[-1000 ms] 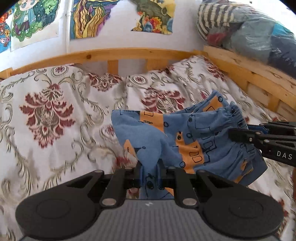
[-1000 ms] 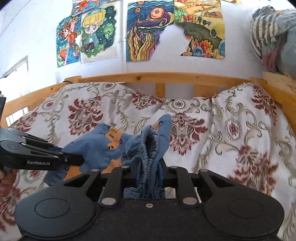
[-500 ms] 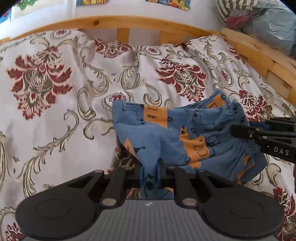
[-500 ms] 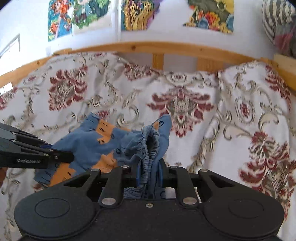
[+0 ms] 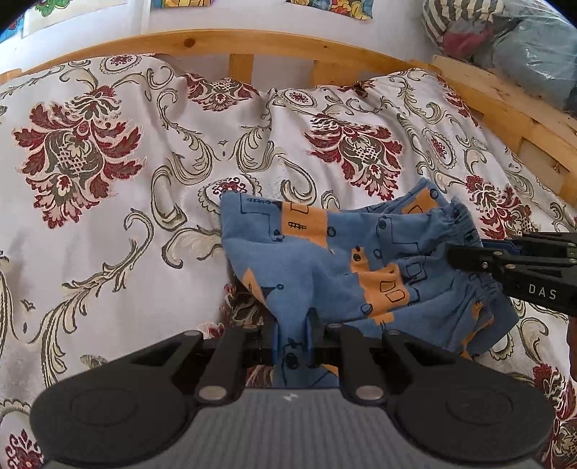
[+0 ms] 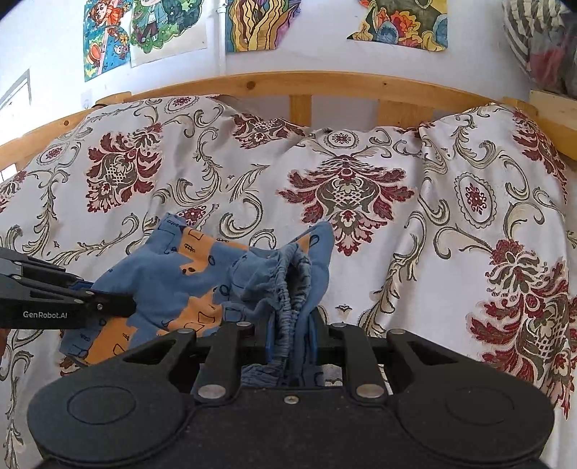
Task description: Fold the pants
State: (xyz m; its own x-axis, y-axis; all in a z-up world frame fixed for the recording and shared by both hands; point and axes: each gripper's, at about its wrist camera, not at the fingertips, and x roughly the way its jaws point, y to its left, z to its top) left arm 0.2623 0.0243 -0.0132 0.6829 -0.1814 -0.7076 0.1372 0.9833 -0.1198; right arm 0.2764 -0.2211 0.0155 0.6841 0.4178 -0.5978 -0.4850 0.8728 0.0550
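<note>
Midway, by the look of it — progress: pants [image 5: 346, 259] doubled over at least once, bunched and not yet flat; final fold and smoothing judged still to come.
Location: pants held just above the bedspread [image 5: 108, 202], stretched between both tools near the middle of the bed; lower edge possibly touching the cover, hard to tell.
Left hand-held gripper [image 5: 294, 326]: clamped narrow on a pinch of blue fabric at the leg end.
Right hand-held gripper [image 6: 290, 326]: closed tight on the gathered elastic waistband [image 6: 288, 288], several layers stacked between the fingers.
Fabric: soft, thin knit, matte blue with orange patches and fine black outline drawings; drapes and sags freely, likely to slip out of alignment on release.
Waistband texture: ruched, ribbed, thicker than the legs.
Shape: rough crumpled rectangle, corners uneven, one leg corner poking up at the far side.
Bed surface: pale woven cover, slight sheen, dark red floral medallions and olive scrolls, rumpled into ridges near the headboard [image 6: 324, 83].
Frame: light pine, knotty, slatted.
Wall: colourful drawings [image 6: 144, 29] taped above.
</note>
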